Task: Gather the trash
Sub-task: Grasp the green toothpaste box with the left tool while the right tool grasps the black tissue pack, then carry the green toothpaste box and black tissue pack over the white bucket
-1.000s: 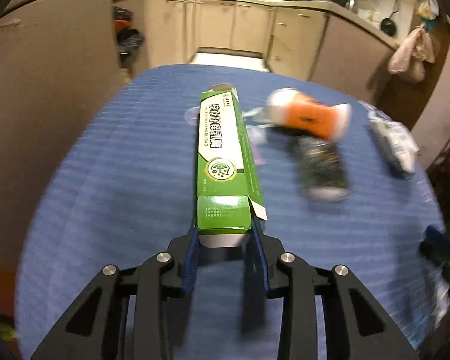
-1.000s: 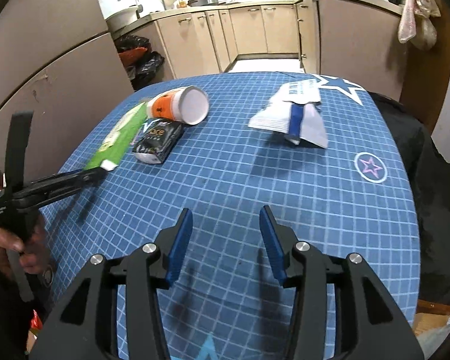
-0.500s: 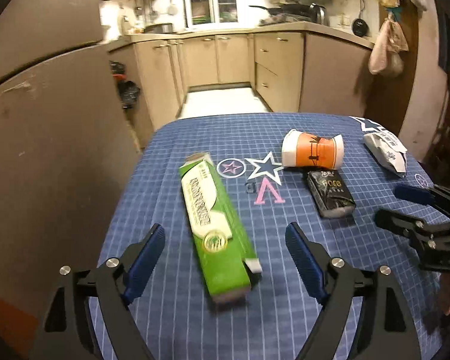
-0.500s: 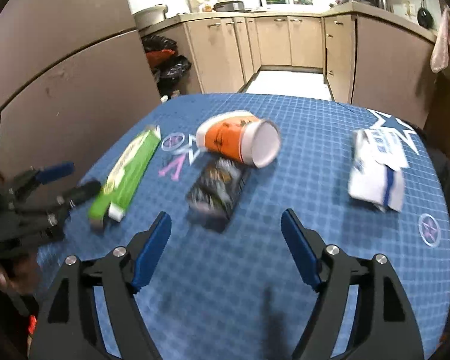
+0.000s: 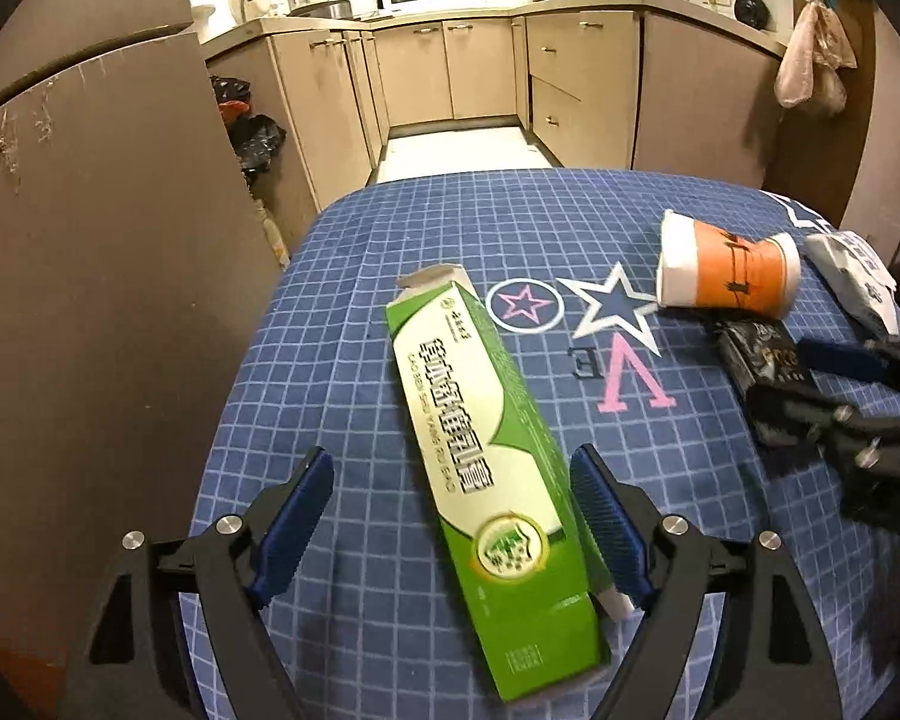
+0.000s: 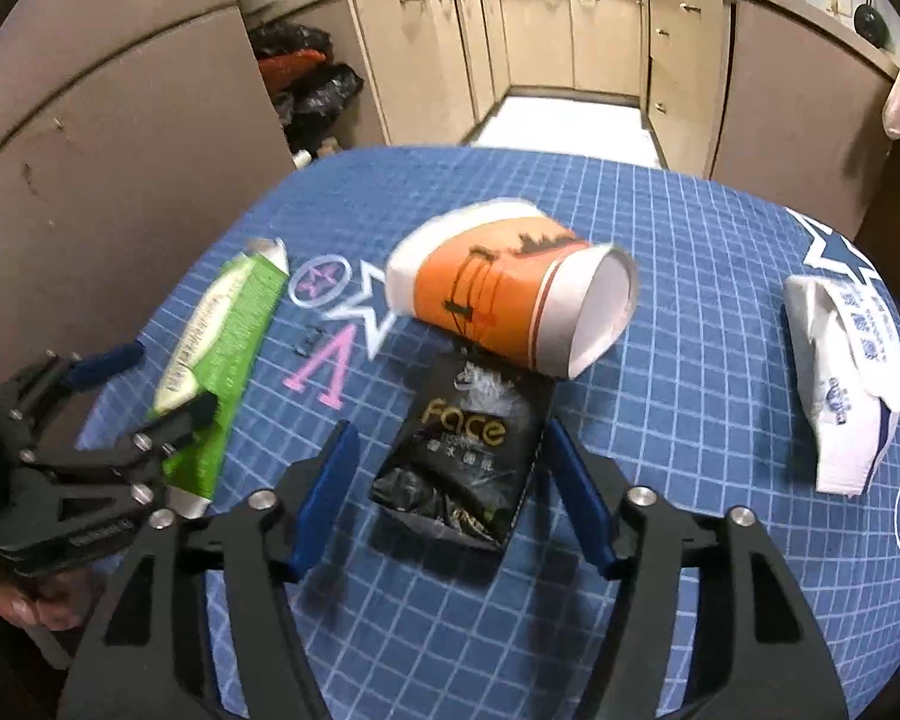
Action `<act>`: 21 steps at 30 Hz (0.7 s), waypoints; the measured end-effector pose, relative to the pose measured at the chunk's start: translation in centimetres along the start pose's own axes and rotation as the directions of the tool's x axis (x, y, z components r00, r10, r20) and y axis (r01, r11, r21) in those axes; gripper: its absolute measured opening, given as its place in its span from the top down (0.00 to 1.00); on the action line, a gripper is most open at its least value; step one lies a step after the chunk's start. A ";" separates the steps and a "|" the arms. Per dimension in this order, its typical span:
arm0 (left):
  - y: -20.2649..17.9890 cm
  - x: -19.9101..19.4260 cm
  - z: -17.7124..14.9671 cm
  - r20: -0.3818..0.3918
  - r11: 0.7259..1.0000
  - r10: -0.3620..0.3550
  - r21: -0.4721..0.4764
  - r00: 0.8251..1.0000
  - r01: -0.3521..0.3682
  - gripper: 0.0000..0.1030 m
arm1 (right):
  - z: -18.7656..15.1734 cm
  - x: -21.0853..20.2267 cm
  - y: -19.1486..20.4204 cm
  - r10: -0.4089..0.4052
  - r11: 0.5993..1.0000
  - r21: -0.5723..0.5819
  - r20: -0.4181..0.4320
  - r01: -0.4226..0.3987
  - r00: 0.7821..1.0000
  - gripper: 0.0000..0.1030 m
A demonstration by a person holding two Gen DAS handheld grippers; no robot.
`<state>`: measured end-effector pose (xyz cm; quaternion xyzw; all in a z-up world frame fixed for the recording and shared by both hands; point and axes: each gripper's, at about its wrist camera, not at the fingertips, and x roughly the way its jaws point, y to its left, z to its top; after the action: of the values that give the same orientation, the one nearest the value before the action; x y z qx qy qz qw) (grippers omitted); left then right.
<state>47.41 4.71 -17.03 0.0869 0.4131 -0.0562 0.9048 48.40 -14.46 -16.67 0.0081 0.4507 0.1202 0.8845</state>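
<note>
Green carton (image 5: 480, 474) lies flat, long axis running away between the wide-spread left gripper (image 5: 450, 522), flap far.

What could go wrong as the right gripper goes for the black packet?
The right gripper, jaws just closing around the black Face packet, may bump the orange paper cup lying across the packet's far end and send it rolling. The flat, crinkled packet could slip from the pads. The left gripper stands open over the green box.

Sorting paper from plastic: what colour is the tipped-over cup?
Orange with white bands at both ends and a white inside: the cup, clearest in the right wrist view.
</note>
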 end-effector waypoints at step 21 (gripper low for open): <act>-0.6 -3.3 -2.4 0.050 0.995 -0.079 -0.057 0.996 0.082 0.66 | -4.2 -3.4 -1.4 0.044 0.999 -0.007 0.055 -0.043 0.998 0.68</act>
<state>43.39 4.69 -16.18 0.0423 0.3962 -0.0826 0.9134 43.39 -16.95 -16.69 0.0185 0.4255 0.1405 0.8938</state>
